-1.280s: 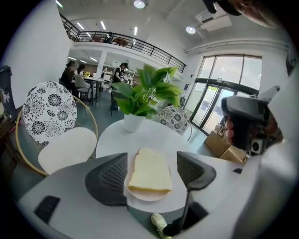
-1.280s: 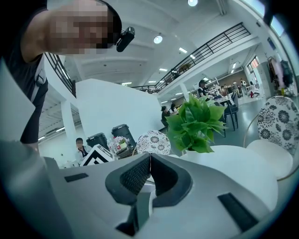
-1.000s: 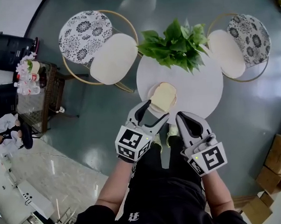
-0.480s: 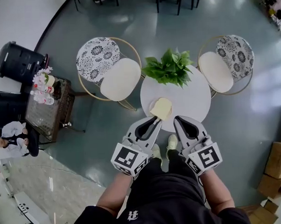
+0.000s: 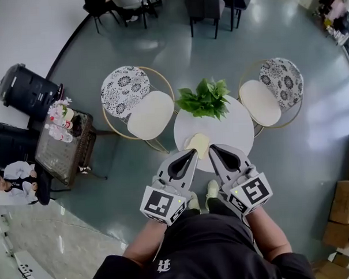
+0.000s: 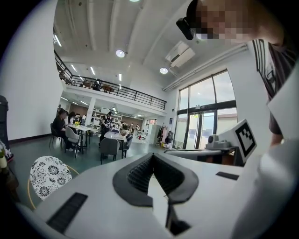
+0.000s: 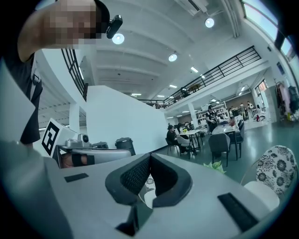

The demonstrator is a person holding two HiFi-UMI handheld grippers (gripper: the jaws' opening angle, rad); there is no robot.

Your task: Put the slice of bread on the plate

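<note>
We see the right gripper (image 7: 149,156) as a matt, pale grey plastic shell. Its pads (image 7: 136,176) are black and finely ribbed, rubber by the look of them. At the centre of the head view, the round table (image 5: 235,133) has a smooth white top. The slice of bread (image 5: 199,143) looks pale and matt, though it is too small for us to judge its crumb. The chair at 11 o'clock (image 5: 124,89) and the chair at 2 o'clock (image 5: 281,79) pair thin golden metal frames with patterned cloth backs and plain cream cushions. The floor (image 5: 159,50) is glossy and mirrors the lights. The boxes (image 5: 342,215) at 4 o'clock are dull brown cardboard.
</note>
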